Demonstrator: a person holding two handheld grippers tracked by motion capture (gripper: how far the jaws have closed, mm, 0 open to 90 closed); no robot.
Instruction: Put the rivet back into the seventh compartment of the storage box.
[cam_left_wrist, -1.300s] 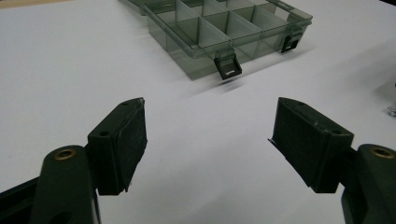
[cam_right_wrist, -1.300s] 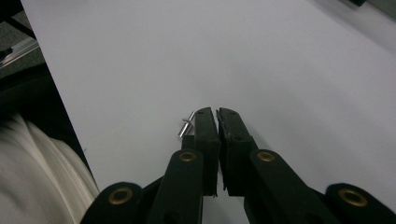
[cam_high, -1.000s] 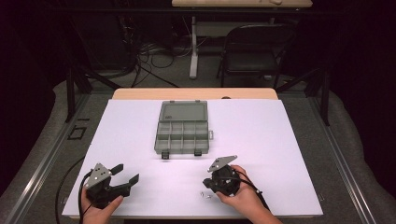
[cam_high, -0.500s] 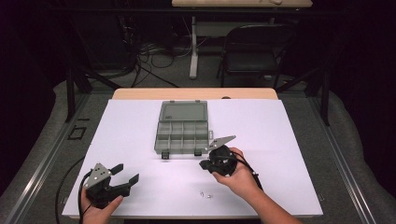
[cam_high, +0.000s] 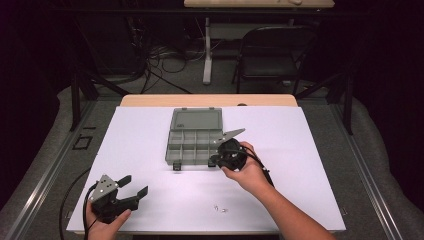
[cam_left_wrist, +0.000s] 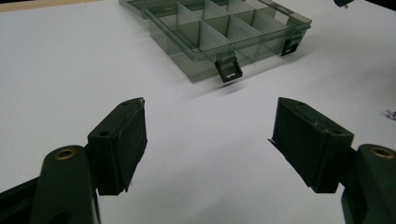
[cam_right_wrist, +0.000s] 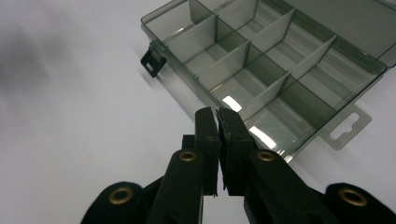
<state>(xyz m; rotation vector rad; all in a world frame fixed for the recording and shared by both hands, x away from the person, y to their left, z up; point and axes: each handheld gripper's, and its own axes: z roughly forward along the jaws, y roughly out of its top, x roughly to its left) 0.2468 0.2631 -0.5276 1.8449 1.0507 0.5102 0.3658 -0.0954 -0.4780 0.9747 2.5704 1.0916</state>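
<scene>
Right hand-held gripper (cam_right_wrist: 217, 116) is hovering at the near-right corner of the open compartment box (cam_high: 195, 137), jaws pressed together, likely carrying something tiny to drop in; can't see it. Left hand-held gripper (cam_high: 134, 186) is idling wide apart on the worktop (cam_high: 310, 150), clear of the small parts (cam_high: 220, 208).

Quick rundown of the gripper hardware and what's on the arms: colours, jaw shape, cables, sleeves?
Both handheld units are black. The left gripper carries a grey three-cornered plate on top and a black cable trailing off; its jaws are blocky pads on arms with brass-coloured rivets. The right gripper has the same grey plate, a black cable along the forearm, and matching brass rivets in its own view. Forearms are bare, no sleeves visible.
</scene>
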